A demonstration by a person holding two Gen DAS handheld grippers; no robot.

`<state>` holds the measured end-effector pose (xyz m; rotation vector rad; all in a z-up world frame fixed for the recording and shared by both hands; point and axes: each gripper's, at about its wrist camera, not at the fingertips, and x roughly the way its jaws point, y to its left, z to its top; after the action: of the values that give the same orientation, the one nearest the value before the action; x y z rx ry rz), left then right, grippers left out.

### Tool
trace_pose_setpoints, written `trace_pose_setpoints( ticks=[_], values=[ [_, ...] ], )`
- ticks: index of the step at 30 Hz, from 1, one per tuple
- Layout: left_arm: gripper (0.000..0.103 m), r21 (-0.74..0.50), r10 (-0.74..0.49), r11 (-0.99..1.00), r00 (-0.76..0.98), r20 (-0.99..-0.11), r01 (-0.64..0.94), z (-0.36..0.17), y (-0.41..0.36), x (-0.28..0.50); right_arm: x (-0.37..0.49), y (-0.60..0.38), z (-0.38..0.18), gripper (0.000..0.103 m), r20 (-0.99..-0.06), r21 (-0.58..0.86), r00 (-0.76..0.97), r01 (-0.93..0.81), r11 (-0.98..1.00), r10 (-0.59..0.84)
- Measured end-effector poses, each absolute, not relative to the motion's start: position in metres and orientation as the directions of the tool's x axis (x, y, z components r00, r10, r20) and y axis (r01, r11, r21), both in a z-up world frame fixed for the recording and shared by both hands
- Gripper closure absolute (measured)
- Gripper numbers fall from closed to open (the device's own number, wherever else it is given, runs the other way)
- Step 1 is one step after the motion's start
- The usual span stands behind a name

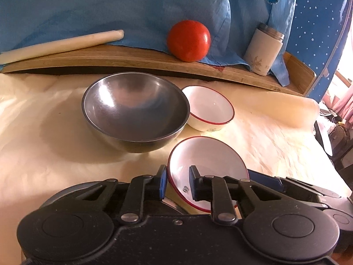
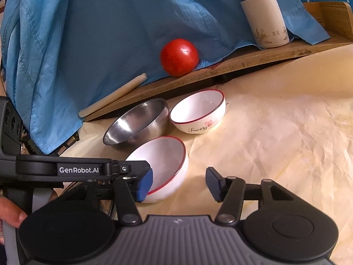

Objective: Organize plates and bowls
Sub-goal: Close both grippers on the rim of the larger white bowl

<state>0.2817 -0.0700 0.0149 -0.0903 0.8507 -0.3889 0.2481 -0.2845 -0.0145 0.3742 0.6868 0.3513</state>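
A white bowl with a red rim (image 1: 209, 159) (image 2: 163, 161) sits tilted at the near edge of the group. My left gripper (image 1: 177, 170) is shut on its near rim, one pad outside and one finger inside. In the right wrist view, one of the left gripper's fingers (image 2: 136, 164) reaches in from the left. My right gripper (image 2: 179, 181) is open about half wide. Its left pad sits at the bowl's near side and its right finger stands apart from the bowl. A steel bowl (image 1: 134, 108) (image 2: 136, 121) stands upright behind. A second white red-rimmed bowl (image 1: 209, 106) (image 2: 196, 108) stands beside it.
A wooden board (image 1: 132, 57) runs along the back under a blue cloth (image 2: 88, 44). On it are a red tomato (image 1: 188, 40) (image 2: 179, 57), a cream flask (image 1: 263, 53) (image 2: 264, 15) and a pale rod (image 1: 61, 44). Cream paper (image 2: 275, 143) covers the table. A hand (image 2: 11, 214) shows at lower left.
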Motion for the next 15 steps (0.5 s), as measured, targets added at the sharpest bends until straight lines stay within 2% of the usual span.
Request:
trace_pose_setpoints(
  ticks=[5,9,15],
  values=[
    [0.087,-0.214,-0.359,0.930,0.613,-0.704,0.298,0.014,-0.069,0.278,0.247,-0.284,-0.016,0.054,-0.537,0.456,0.720,-0.190,0.870,0.439],
    [0.088,-0.208,-0.357,0.931,0.625,-0.694,0.300,0.013,-0.069,0.276,0.247,-0.283,-0.017,0.065,-0.528,0.472,0.717,-0.199,0.859,0.456],
    [0.089,-0.163,-0.340,0.935,0.667,-0.664,0.314,0.017,-0.075,0.264,0.241,-0.281,-0.018,0.076,-0.530,0.472,0.735,-0.159,0.867,0.423]
  ],
)
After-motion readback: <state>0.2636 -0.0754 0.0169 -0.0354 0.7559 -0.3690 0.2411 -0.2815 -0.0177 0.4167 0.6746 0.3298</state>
